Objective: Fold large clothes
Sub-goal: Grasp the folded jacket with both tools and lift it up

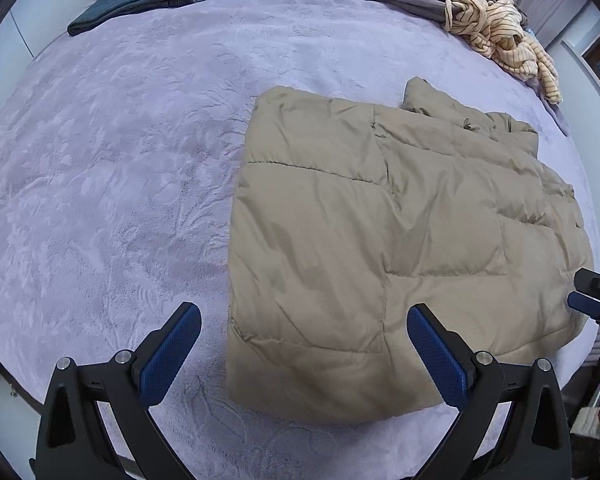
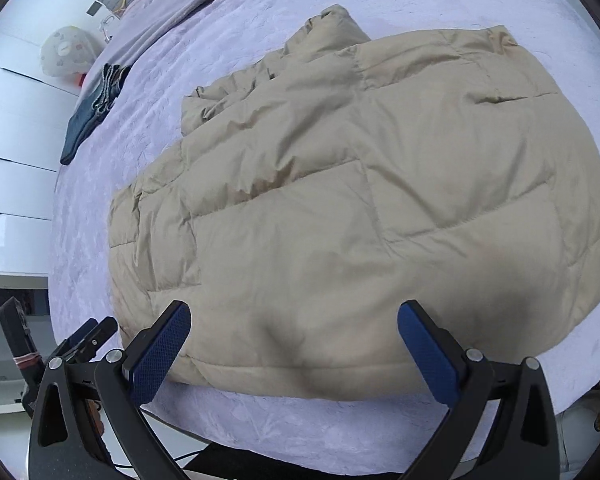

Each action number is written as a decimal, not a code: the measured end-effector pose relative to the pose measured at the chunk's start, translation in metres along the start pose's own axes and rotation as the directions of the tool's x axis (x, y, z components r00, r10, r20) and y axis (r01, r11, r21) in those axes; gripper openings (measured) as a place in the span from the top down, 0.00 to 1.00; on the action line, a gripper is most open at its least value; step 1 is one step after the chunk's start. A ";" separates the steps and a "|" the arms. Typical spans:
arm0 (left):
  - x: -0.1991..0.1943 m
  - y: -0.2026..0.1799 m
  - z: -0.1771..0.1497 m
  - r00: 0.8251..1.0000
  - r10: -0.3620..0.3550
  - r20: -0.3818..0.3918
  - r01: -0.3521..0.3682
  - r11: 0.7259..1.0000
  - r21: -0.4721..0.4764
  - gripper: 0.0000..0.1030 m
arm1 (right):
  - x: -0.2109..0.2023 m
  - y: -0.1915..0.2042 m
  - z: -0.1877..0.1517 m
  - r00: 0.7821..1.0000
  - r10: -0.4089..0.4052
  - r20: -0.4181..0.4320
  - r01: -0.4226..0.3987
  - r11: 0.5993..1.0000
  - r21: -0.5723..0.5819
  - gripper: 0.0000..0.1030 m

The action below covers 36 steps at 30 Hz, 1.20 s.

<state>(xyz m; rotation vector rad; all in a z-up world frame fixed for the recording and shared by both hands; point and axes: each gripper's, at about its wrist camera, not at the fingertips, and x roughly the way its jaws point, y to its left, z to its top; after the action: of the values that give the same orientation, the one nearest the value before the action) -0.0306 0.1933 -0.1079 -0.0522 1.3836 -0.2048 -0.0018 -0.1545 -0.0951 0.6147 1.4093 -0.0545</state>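
Jacket (image 1: 396, 248), part-folded, lies at the bed's (image 1: 112, 168) near edge. Left gripper (image 1: 304, 354) and right gripper (image 2: 294, 350) hover wide open, holding nothing. Slippery padded layers could spring apart if pinched shallowly.

No text, label, brand or number is readable anywhere.
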 end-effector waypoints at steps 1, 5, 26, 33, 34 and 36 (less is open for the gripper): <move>0.003 0.002 0.002 1.000 -0.009 -0.007 0.009 1.000 -0.003 0.00 | 0.006 0.003 0.000 1.000 -0.003 -0.016 0.003 1.000 0.001 0.00; 0.015 0.008 0.008 0.998 -0.049 -0.033 0.049 0.999 -0.004 0.00 | 0.028 0.009 -0.003 0.997 -0.032 -0.067 0.032 0.999 0.004 0.00; 0.080 0.084 0.040 0.882 -0.449 -0.144 0.436 0.893 -0.115 0.00 | 0.040 0.021 -0.006 0.995 -0.073 -0.066 0.074 0.997 0.004 0.00; 0.108 0.065 0.053 0.745 -0.630 -0.221 0.620 0.775 -0.119 0.00 | 0.046 0.020 -0.005 0.992 -0.100 -0.082 0.099 0.995 -0.013 0.00; 0.110 0.059 0.056 0.723 -0.651 -0.232 0.645 0.756 -0.110 0.00 | 0.047 0.021 -0.004 0.991 -0.102 -0.084 0.101 0.995 -0.015 0.00; 0.115 0.048 0.062 0.697 -0.669 -0.259 0.672 0.735 -0.090 0.00 | 0.049 0.022 -0.004 0.990 -0.110 -0.089 0.109 0.994 -0.024 0.00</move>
<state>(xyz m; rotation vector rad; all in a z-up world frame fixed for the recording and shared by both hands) 0.0548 0.2154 -0.2156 -0.5523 1.5947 -0.8696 0.0124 -0.1186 -0.1330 0.5290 1.5294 -0.1013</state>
